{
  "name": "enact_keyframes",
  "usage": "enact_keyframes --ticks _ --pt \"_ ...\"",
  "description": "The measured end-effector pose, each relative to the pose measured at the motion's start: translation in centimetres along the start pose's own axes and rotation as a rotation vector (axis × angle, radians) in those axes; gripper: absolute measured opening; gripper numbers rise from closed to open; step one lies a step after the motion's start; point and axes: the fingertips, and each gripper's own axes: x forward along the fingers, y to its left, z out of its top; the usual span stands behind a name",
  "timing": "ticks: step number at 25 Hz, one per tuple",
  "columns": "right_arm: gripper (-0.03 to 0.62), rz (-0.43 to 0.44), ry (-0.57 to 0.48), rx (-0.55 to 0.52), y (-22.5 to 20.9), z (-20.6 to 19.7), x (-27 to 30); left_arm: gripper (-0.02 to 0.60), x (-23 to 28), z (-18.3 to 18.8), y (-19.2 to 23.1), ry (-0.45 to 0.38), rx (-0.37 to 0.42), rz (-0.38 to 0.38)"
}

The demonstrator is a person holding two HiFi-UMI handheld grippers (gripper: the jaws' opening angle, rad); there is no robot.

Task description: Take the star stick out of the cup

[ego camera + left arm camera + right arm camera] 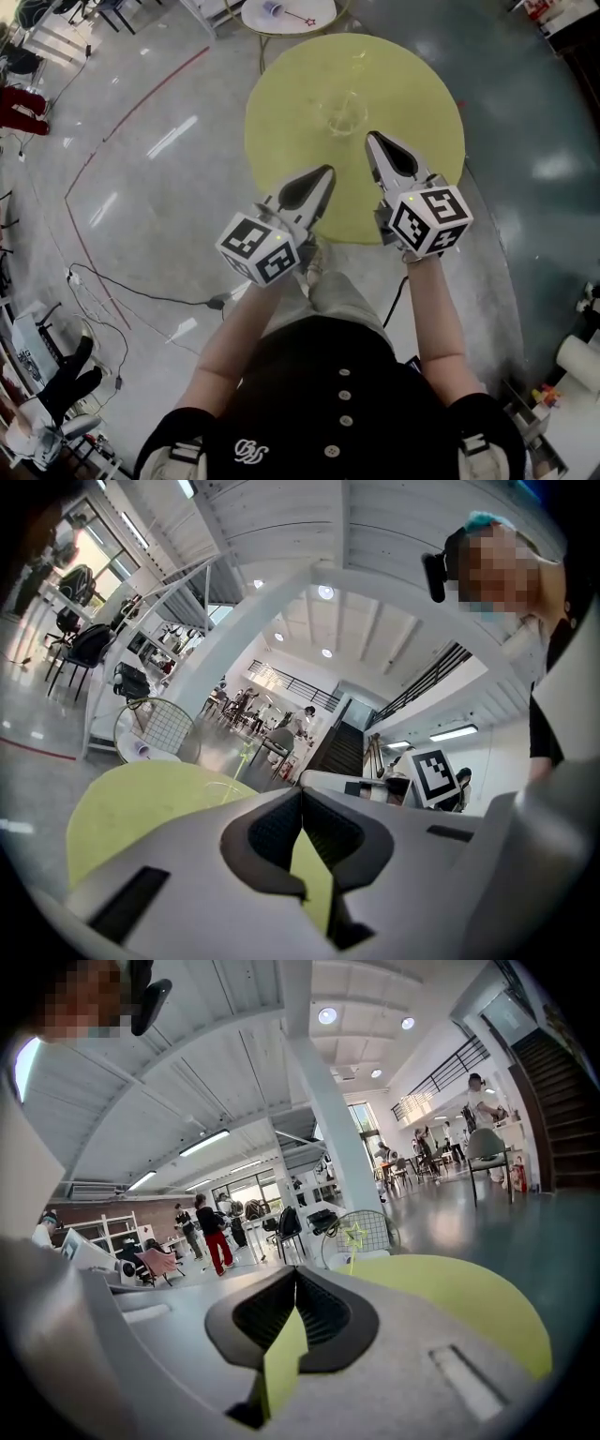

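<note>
The round yellow-green table (281, 122) filled the middle of the head view. The clear cup (344, 112) stood on it, a little toward twelve o'clock from the table's centre. The cup was so transparent from above that the star stick inside could hardly be made out there.

It showed better from the grippers. In the right gripper view the star stick (355, 1236) rose upright at about one o'clock from the jaw tips, its pale green star outline standing above the table's far edge. In the left gripper view its thin stem (246, 757) stood at about eleven o'clock from the tips, in what seemed to be the faint outline of the cup (220, 785).

The left gripper (326, 172) reached in over the table's seven o'clock rim, and the cup lay near it at one o'clock. Its jaws met at the tips with nothing between them (302, 794).

The right gripper (373, 138) came in from five o'clock, its tips just beside the cup and apart from it. Its jaws were also closed and empty (296, 1272).

Beyond the table at twelve o'clock stood a small white table (323, 9).
</note>
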Motion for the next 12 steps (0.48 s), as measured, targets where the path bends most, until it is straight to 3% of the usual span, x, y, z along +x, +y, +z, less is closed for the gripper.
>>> enact_keyframes --ticks 12 --pt "0.028 -0.005 0.064 0.01 -5.4 -0.3 4.5 0.014 2.3 -0.7 3.6 -0.016 -0.055 0.064"
